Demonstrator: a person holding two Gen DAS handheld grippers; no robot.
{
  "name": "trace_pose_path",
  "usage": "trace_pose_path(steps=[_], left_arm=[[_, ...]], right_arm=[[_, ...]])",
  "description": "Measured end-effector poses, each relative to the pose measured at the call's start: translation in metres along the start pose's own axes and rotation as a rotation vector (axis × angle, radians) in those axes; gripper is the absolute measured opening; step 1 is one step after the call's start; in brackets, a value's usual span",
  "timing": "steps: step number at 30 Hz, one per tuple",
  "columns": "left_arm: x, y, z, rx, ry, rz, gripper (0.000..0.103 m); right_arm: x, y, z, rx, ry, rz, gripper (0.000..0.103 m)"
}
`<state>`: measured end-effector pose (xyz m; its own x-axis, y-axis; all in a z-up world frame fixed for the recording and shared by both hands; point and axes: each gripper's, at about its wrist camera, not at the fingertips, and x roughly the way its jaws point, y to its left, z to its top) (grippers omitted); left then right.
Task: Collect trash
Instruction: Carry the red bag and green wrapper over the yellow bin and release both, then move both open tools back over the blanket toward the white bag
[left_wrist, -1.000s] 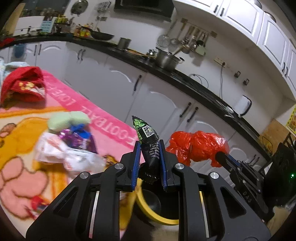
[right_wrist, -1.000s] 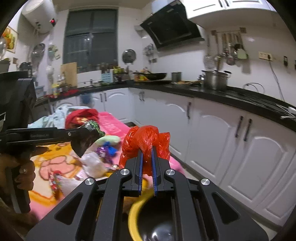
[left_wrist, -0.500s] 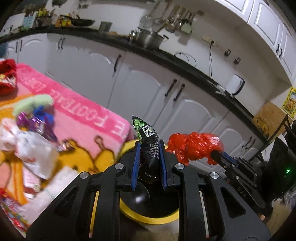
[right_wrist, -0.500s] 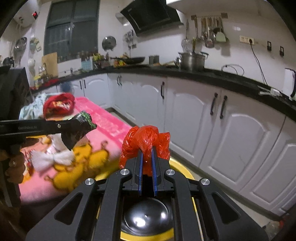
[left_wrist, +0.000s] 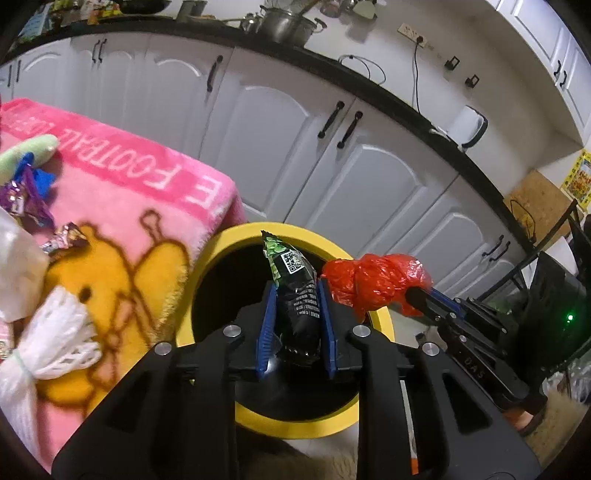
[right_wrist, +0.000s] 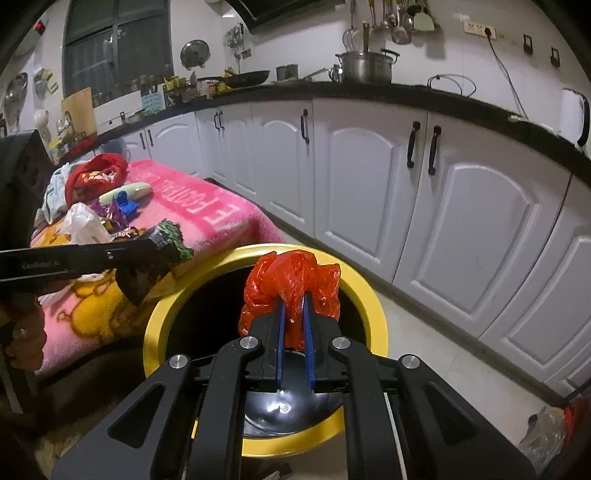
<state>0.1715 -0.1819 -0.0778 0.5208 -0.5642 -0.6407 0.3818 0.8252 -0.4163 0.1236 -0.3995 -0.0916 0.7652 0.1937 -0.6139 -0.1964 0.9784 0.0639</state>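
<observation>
jaws of left gripper (left_wrist: 295, 325) pinch a glossy black snack wrapper (left_wrist: 295, 295), its lower end hidden; right gripper (right_wrist: 294, 332) jaws pinch a crumpled red plastic bag (right_wrist: 291, 284) above the round yellow bin (right_wrist: 373, 295).

Your black snack wrapper (left_wrist: 297, 295) and crumpled red plastic bag (right_wrist: 291, 288) hang over the yellow-rimmed bin (right_wrist: 373, 295).

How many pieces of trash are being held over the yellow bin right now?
2: a black-and-green snack wrapper in the left gripper, and a crumpled red plastic bag in the right gripper, both above the yellow-rimmed bin.
</observation>
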Motion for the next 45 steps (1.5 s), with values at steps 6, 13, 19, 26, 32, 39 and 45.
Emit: trace_pose_path(steps=[6, 13, 19, 26, 32, 39, 45], left_arm=[[0.004, 0.008, -0.001, -0.022, 0.012, 0.014, 0.051], [-0.019, 0.017, -0.002, -0.046, -0.045, 0.05, 0.086], [-0.047, 0.018, 0.0, -0.034, -0.105, 0.099, 0.092], [-0.083, 0.02, 0.001, -0.016, -0.179, 0.16, 0.092], [-0.111, 0.027, 0.0, -0.02, -0.236, 0.197, 0.092], [-0.136, 0.036, -0.008, -0.028, -0.283, 0.229, 0.092], [-0.153, 0.042, -0.011, -0.031, -0.316, 0.249, 0.092]], right_arm=[[0.005, -0.004, -0.002, 0.013, 0.005, -0.014, 0.04], [-0.003, -0.005, 0.003, 0.03, -0.028, -0.018, 0.049], [-0.014, 0.0, 0.015, 0.028, -0.071, -0.017, 0.053], [-0.028, 0.018, 0.026, 0.0, -0.109, 0.019, 0.059], [-0.034, 0.043, 0.036, -0.044, -0.126, 0.055, 0.063], [-0.043, 0.07, 0.047, -0.085, -0.153, 0.085, 0.067], [-0.048, 0.092, 0.055, -0.117, -0.17, 0.123, 0.067]])
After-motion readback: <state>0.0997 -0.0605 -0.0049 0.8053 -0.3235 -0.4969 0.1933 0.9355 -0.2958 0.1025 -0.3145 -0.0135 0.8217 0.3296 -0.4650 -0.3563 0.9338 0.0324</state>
